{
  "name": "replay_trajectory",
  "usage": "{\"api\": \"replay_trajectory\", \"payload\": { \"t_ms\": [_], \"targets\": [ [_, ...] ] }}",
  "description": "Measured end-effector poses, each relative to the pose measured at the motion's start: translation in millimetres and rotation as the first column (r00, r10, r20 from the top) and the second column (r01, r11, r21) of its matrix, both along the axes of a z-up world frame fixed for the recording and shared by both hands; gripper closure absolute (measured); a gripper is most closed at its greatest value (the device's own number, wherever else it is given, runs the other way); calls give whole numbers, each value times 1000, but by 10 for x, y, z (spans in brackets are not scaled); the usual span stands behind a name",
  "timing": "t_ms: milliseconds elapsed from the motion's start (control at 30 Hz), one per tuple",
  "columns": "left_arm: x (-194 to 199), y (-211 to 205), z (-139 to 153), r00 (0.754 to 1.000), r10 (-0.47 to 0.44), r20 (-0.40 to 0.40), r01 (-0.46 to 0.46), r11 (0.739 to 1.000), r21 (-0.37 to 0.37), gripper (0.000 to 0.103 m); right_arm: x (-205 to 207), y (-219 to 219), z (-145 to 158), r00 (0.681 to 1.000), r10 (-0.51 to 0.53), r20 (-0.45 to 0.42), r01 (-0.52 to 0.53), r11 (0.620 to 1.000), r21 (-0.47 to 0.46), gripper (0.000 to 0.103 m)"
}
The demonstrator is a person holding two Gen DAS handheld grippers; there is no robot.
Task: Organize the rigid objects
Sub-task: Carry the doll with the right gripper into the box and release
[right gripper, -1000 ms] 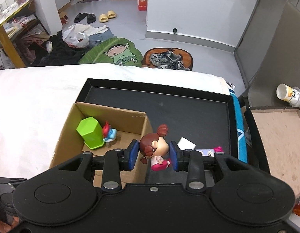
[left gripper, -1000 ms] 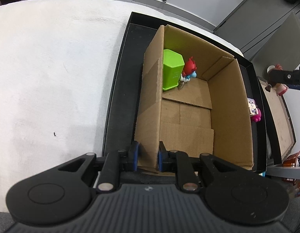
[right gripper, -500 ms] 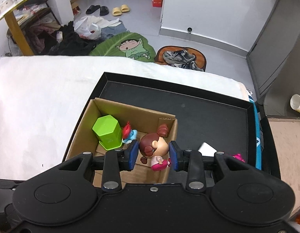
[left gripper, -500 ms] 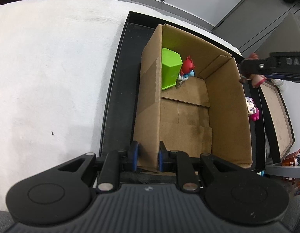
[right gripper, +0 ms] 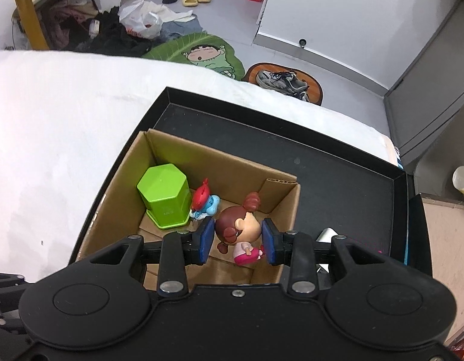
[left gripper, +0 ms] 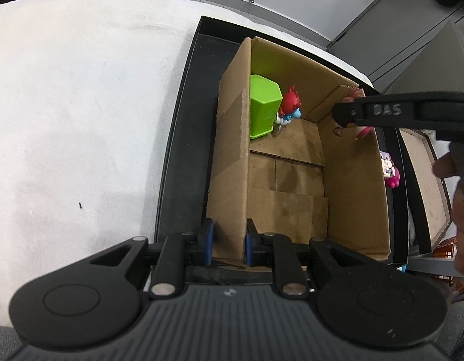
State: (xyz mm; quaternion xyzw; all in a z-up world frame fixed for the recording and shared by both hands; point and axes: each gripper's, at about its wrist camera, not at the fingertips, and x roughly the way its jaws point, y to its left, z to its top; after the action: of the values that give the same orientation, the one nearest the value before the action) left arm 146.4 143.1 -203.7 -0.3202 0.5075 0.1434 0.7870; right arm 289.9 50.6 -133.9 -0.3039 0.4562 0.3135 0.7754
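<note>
The white bed (right gripper: 66,138) filled the left of the frame and carried the black tray (right gripper: 337,177), a rimmed base that kept the small things from straying. Inside it, lower centre, stood the cardboard box (right gripper: 280,210), evidently the collecting bin. The left tool (left gripper: 227,240) was pinched narrow on the box's near wall, apparently to steady it. The green container (right gripper: 165,195) and red-capped figure (right gripper: 203,200) already sat tucked in the box's far corner. The right tool (right gripper: 238,237) clamped the brown-haired doll (right gripper: 238,225) by its head, poised over the box's open space for release.
</note>
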Motion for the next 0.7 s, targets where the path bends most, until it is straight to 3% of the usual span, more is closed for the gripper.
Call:
{"api": "replay_trajectory", "payload": {
  "t_ms": [367, 700],
  "targets": [
    [10, -1, 6, 1000, 2, -3, -2, 1000, -5, 83, -54, 52, -75, 995, 28, 97, -24, 999, -44, 65],
    [10, 7, 8, 1000, 3, -4, -3, 1000, -2, 83, -78, -99, 131, 995, 24, 94, -24, 1000, 3, 65]
  ]
}}
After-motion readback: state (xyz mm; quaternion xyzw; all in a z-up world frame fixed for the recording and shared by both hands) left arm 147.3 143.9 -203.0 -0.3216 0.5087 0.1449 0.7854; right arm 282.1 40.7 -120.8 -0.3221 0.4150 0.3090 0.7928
